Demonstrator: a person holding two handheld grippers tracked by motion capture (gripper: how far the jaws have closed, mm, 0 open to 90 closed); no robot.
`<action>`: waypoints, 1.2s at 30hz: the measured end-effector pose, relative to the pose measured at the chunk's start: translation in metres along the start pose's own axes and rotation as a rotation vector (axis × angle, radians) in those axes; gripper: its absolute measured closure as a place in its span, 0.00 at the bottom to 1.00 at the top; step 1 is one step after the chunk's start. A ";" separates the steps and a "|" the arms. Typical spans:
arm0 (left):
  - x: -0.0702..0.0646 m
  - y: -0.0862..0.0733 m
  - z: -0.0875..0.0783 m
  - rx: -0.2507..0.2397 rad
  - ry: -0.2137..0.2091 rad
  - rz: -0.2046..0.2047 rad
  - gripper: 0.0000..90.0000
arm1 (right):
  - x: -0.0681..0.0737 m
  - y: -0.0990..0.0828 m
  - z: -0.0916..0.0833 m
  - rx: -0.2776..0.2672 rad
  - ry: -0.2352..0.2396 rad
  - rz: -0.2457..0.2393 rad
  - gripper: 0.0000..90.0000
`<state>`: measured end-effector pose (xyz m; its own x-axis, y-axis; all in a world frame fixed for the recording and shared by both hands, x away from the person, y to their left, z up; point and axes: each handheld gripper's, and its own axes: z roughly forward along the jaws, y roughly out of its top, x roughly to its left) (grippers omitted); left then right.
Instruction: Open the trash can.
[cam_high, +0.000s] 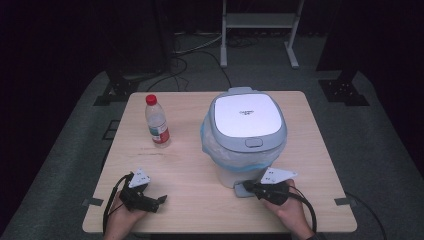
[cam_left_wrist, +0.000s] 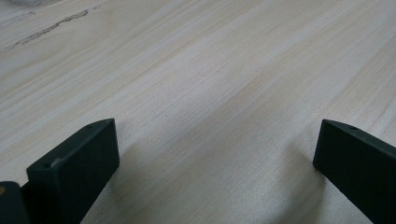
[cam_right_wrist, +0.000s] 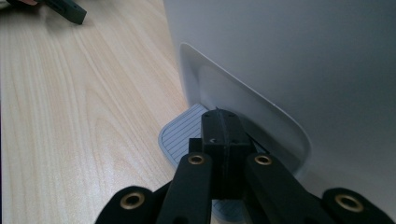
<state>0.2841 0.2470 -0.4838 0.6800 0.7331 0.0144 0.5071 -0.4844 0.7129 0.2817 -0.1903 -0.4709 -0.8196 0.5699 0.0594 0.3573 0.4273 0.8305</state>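
Tabletop (cam_high: 190, 165) under both hands, right gripper (cam_right_wrist: 219, 122) on bin pedal (cam_right_wrist: 180, 135)

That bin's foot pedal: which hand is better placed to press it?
Probably the right: the right gripper, jaws shut, sits over the grey pedal at the bin base. The left gripper rests open, well apart from it.

grey carpet floor (cam_high: 385, 150), dark bg, white metal frame (cam_high: 260, 22) behind wood table (cam_high: 190, 190)

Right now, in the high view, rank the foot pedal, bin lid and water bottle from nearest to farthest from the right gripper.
From the right gripper:
1. Foot pedal, at its tips, at the bin's base.
2. Bin lid, behind, above.
3. Water bottle, far left.
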 end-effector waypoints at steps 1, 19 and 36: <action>0.000 0.000 0.000 0.000 0.000 0.000 0.00 | 0.000 0.000 0.000 0.000 0.000 0.000 1.00; 0.000 0.000 0.000 0.000 0.001 0.000 0.00 | 0.001 -0.001 0.002 0.012 -0.003 -0.002 1.00; 0.000 0.000 0.000 0.000 0.001 -0.001 0.00 | 0.001 -0.002 0.004 0.028 -0.007 -0.006 1.00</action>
<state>0.2840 0.2470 -0.4837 0.6790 0.7340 0.0143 0.5080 -0.4838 0.7127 0.2816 -0.1878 -0.4751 -0.8185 0.5723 0.0502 0.3648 0.4503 0.8149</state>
